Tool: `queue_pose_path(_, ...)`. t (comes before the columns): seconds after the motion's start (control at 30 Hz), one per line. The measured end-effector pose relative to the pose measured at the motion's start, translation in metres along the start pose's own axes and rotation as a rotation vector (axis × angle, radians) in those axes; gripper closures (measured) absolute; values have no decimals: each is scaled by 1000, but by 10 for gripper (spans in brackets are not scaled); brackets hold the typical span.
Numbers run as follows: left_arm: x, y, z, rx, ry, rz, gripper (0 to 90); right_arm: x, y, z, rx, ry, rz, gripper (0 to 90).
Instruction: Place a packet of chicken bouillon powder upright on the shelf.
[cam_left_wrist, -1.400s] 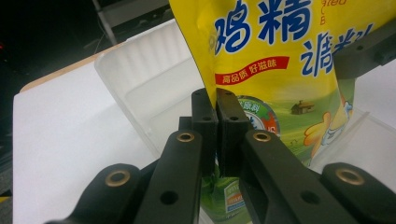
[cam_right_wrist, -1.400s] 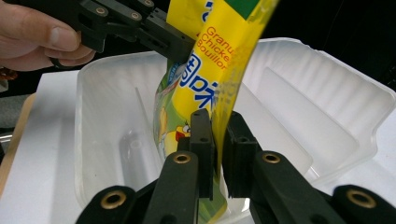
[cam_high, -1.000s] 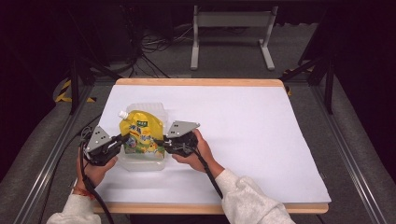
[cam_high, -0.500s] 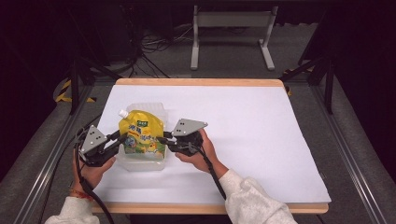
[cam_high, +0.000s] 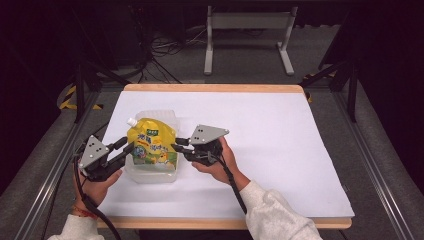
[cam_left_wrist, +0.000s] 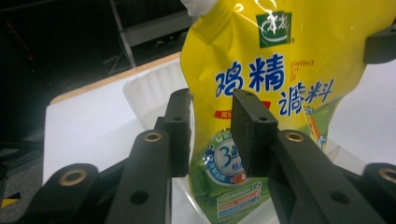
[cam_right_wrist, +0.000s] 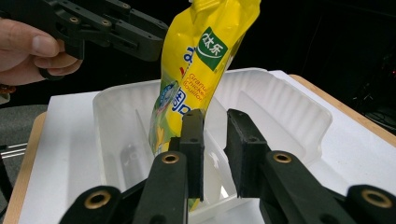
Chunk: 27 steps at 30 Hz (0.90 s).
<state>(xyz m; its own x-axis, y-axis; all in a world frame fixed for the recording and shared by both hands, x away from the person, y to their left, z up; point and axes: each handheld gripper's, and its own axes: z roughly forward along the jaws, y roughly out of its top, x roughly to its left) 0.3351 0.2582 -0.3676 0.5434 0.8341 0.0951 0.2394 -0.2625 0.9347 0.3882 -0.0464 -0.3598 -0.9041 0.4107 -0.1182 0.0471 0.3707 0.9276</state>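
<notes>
pouch (cam_high: 150, 145) in tray (cam_high: 150, 176) stands between both grippers; table's (cam_high: 280, 150) right side lies open.

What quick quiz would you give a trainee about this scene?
1. The pouch is mostly: A red, B yellow, C blue?
2. True or false: the pouch lies flat on the table.
3. Fill in: the jaws of the left tool and the right tool are both ____.

Key: 1 B. 2 False, it stands in the tray. 3 open.
</notes>
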Motion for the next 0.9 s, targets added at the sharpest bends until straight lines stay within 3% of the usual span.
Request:
queue_pose_path(0.27, -13, -2, -2, -10, -30, 8, 670, -1, 0, -5, 5, -10, -1, 788)
queue_pose_path(0.53, -38, -3, 10, 19, -56, 69, 648, -3, -2, -17, 24, -37, -9, 785)
queue_pose_path(0.77, -49, -3, 13, 16, -102, 91, 617, -8, -5, -27, 48, -63, -19, 775)
queue_pose_path(0.8, -51, -3, 13, 19, -130, 97, 617, -9, -5, -29, 53, -69, -24, 773)
queue_pose_path(0.9, -58, -3, 13, 16, -149, 109, 587, -11, -7, -35, 72, -92, -40, 765)
